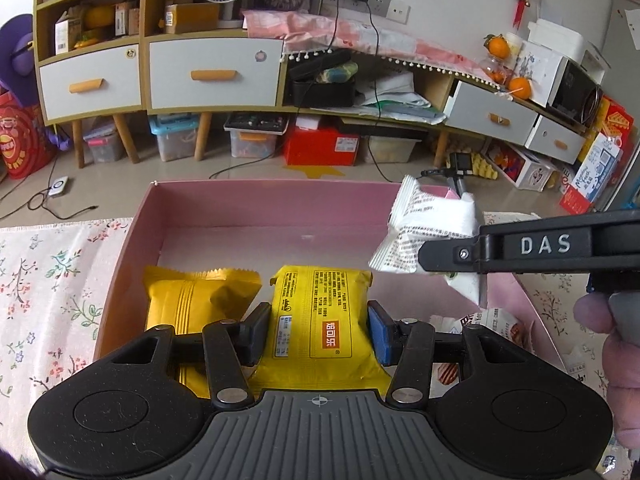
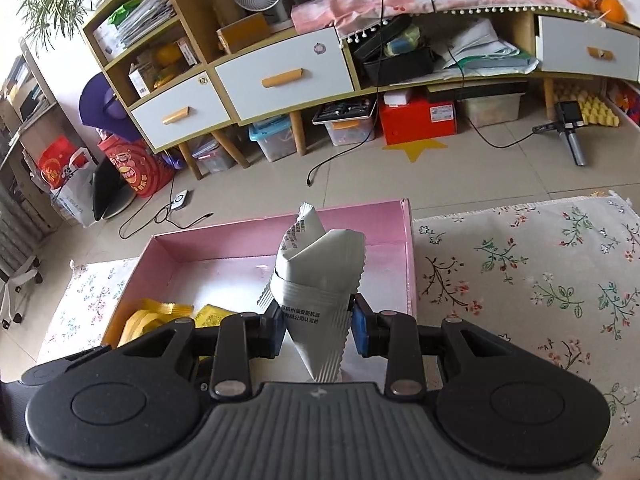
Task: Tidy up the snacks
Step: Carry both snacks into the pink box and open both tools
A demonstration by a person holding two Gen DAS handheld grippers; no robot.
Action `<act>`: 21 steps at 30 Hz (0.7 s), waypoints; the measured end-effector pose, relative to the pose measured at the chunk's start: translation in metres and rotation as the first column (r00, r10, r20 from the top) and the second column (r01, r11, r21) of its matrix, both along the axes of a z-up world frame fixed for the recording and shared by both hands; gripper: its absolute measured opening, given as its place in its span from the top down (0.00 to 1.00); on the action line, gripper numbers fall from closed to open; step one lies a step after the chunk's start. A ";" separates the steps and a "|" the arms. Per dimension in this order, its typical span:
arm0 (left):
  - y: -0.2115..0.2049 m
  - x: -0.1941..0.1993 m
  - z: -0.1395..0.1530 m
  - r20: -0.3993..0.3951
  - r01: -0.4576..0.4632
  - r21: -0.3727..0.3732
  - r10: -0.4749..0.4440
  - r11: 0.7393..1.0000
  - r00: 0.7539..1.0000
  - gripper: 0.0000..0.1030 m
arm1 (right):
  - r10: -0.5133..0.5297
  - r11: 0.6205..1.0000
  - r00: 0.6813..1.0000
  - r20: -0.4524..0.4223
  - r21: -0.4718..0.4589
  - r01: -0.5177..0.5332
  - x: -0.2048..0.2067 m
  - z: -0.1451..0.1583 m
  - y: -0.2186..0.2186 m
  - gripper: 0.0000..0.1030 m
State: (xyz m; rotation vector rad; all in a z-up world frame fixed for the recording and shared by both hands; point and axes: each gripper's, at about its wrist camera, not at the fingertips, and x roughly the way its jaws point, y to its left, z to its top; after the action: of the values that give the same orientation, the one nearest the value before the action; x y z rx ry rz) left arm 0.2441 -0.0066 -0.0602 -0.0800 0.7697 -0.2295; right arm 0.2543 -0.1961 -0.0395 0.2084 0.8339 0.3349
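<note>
- The left claw (image 1: 316,330) is seen w/ its pads closed in on a yellow snack pack (image 1: 320,320); both sides of the pack are pressed, so it is held.
- That pack is held low inside the pink box (image 1: 132,256), just beside a 2nd yellow pack (image 1: 188,300) that lies on the box floor at the left.
- A red-and-white pack (image 1: 496,324) is seen in the box's right part; only a bit of it shows.
- The right claw (image 2: 316,326) is closed on a white snack pack (image 2: 320,276); the pack is pinched at its lower half and sticks up, crumpled.
- The white pack is held up above the box's right side, not touching the box floor.
- In the left cam the white pack (image 1: 428,232) is seen higher than the yellow packs, gripped by the right claw's black arm marked "DAS".
- The box sits on a flowered cloth (image 2: 540,280).
- Behind it, across the tiled floor, a cabinet w/ white drawers (image 1: 212,72) is seen.
</note>
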 end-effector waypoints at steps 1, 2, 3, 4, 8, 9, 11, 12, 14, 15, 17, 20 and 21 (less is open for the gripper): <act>-0.001 0.000 0.000 0.002 0.001 0.000 -0.001 1.000 1.000 0.53 | -0.002 1.000 1.000 -0.003 -0.003 0.002 0.000 0.000 -0.001 0.70; -0.001 0.000 0.001 0.006 0.002 0.001 -0.002 1.000 1.000 0.53 | -0.003 1.000 1.000 -0.005 -0.006 0.003 0.002 -0.001 -0.001 0.69; -0.002 0.000 0.001 0.010 0.001 0.003 -0.001 1.000 1.000 0.52 | -0.002 1.000 1.000 -0.004 -0.006 0.002 0.001 0.000 -0.001 0.69; -0.002 -0.001 0.001 0.017 0.002 0.003 -0.002 1.000 1.000 0.51 | -0.003 1.000 1.000 -0.002 -0.003 0.003 0.001 0.001 -0.002 0.67; -0.003 -0.003 0.001 0.013 0.012 0.001 -0.012 1.000 1.000 0.40 | -0.023 0.999 1.000 0.019 0.023 0.023 -0.002 0.007 -0.007 0.51; -0.004 -0.004 0.002 0.015 0.014 0.003 -0.014 1.000 1.000 0.39 | -0.026 0.999 0.999 0.023 0.022 0.025 -0.003 0.008 -0.008 0.49; -0.005 -0.006 0.003 0.016 0.014 0.006 -0.014 1.000 1.000 0.34 | -0.027 1.000 0.999 0.032 0.014 0.027 -0.004 0.011 -0.008 0.43; -0.006 -0.006 0.003 0.014 0.016 0.004 -0.016 1.000 1.000 0.32 | -0.027 1.000 0.999 0.035 0.012 0.027 -0.005 0.012 -0.008 0.42; -0.007 -0.008 0.005 0.012 0.018 0.001 -0.018 1.000 1.000 0.30 | -0.027 1.000 0.999 0.041 0.009 0.027 -0.007 0.014 -0.009 0.35; -0.007 -0.009 0.006 0.012 0.021 0.003 -0.021 1.000 1.000 0.28 | -0.028 1.000 0.999 0.043 0.007 0.028 -0.007 0.014 -0.010 0.33; -0.009 -0.013 0.009 0.013 0.024 0.007 -0.024 1.000 1.000 0.25 | -0.026 1.000 0.999 0.042 0.000 0.026 -0.009 0.016 -0.011 0.29; -0.010 -0.020 0.014 0.016 0.031 0.011 -0.031 0.999 0.999 0.22 | -0.029 0.999 0.998 0.047 -0.013 0.030 -0.013 0.021 -0.015 0.24; -0.011 -0.024 0.016 0.017 0.031 0.013 -0.032 0.999 0.999 0.20 | -0.031 0.999 0.998 0.050 -0.015 0.032 -0.015 0.022 -0.016 0.22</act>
State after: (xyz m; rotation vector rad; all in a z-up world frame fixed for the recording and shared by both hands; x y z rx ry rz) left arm 0.2202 -0.0177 -0.0442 -0.0542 0.7557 -0.2552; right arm 0.2394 -0.2122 -0.0173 0.1980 0.7828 0.3026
